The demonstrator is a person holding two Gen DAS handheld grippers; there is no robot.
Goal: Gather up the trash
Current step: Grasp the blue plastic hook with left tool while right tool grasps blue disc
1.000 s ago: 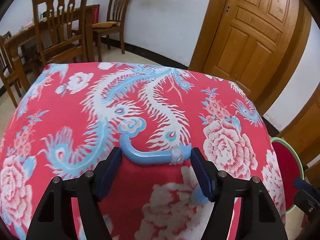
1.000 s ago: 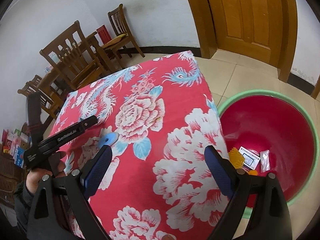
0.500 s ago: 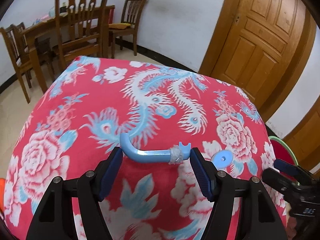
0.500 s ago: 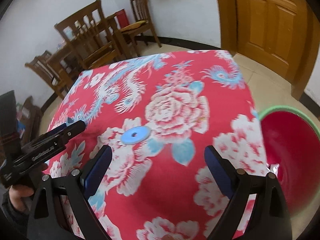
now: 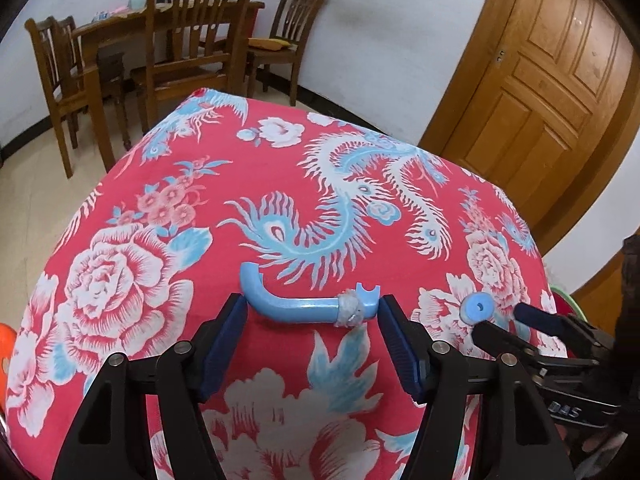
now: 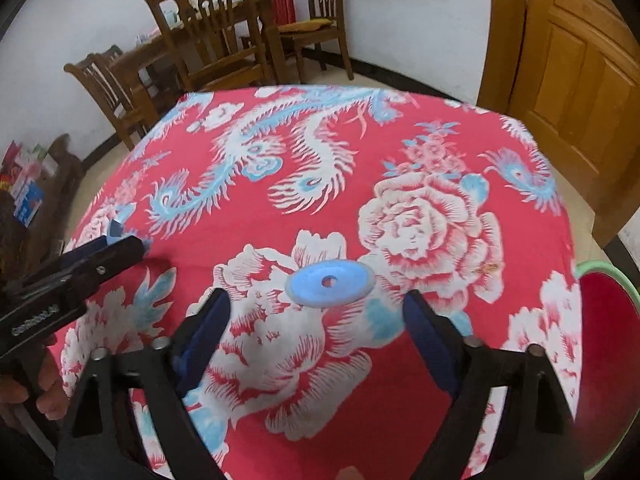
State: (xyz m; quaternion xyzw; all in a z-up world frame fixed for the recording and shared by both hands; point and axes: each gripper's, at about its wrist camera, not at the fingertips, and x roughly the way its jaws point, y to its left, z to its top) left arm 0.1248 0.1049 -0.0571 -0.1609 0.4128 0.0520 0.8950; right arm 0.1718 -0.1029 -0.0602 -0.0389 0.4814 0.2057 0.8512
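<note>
My left gripper [image 5: 312, 312] is shut on a curved light-blue plastic pipe [image 5: 296, 304] with a taped end, held crosswise between its blue pads above the red floral tablecloth [image 5: 168, 264]. A flat light-blue disc [image 6: 330, 283] with a centre hole lies on the cloth just ahead of my right gripper [image 6: 316, 312], which is open with the disc between its fingertips. The disc [image 5: 478, 307] also shows in the left wrist view, by the right gripper's fingers [image 5: 532, 316]. The left gripper [image 6: 116, 248] shows at the left of the right wrist view.
A red basin with a green rim [image 6: 600, 344] stands on the floor beyond the table's right edge. Wooden chairs [image 5: 192, 40] and a dining table stand behind. A wooden door [image 5: 552, 80] is at the right. An orange object [image 5: 6, 340] shows at the far left.
The right gripper has swung left from the basin and come down to the disc. The left gripper has pulled back and left, still holding the pipe.
</note>
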